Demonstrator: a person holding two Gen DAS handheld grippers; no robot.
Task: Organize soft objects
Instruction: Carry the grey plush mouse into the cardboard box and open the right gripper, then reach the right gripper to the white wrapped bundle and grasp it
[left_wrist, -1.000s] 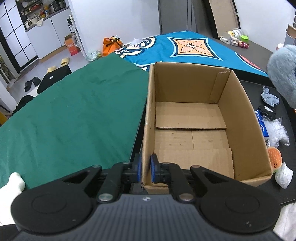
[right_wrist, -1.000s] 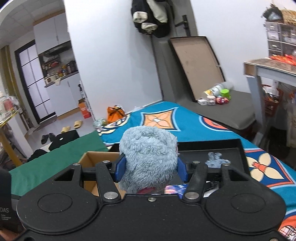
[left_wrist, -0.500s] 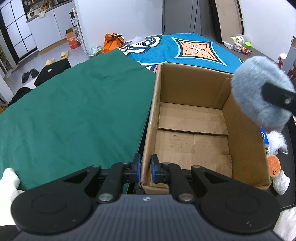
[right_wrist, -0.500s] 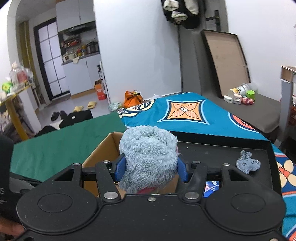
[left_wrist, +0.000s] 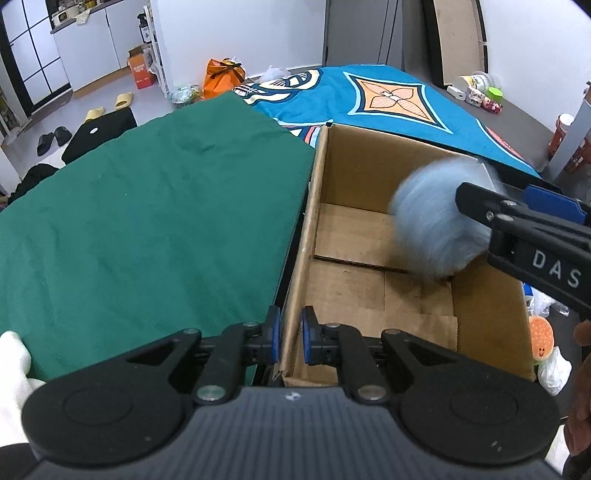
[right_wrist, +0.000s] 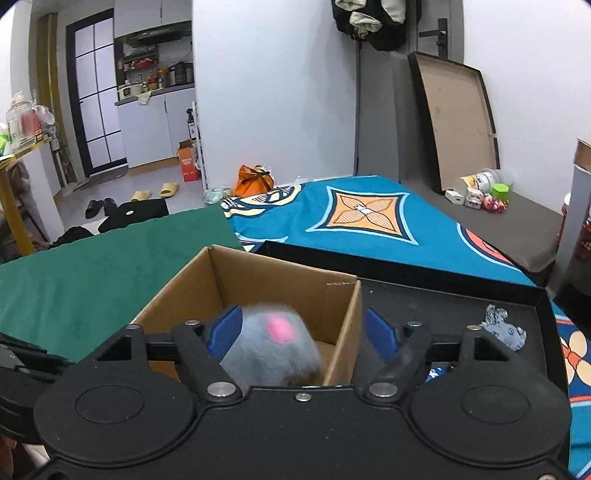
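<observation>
An open cardboard box (left_wrist: 317, 199) (right_wrist: 258, 280) stands between the green cloth and a black tray. My left gripper (left_wrist: 290, 335) is shut on the box's near left wall. My right gripper (right_wrist: 303, 332) is open above the box, its jaws wide apart. A fluffy grey-blue plush (left_wrist: 436, 225) (right_wrist: 273, 350) with a pink patch is blurred, loose between the right gripper's fingers and dropping into the box. In the left wrist view the right gripper (left_wrist: 517, 218) reaches over the box's right wall.
A black tray (right_wrist: 443, 291) right of the box holds a small grey plush (right_wrist: 502, 328). An orange burger-like toy (left_wrist: 541, 338) and plastic bags (left_wrist: 550, 369) lie by the box's right side. A green cloth (left_wrist: 147, 221) covers the left, a blue patterned cloth (left_wrist: 388, 99) behind.
My right gripper moved over the box and opened, letting go of the grey-blue plush, which now falls into the box. My left gripper stays shut on the box wall.
</observation>
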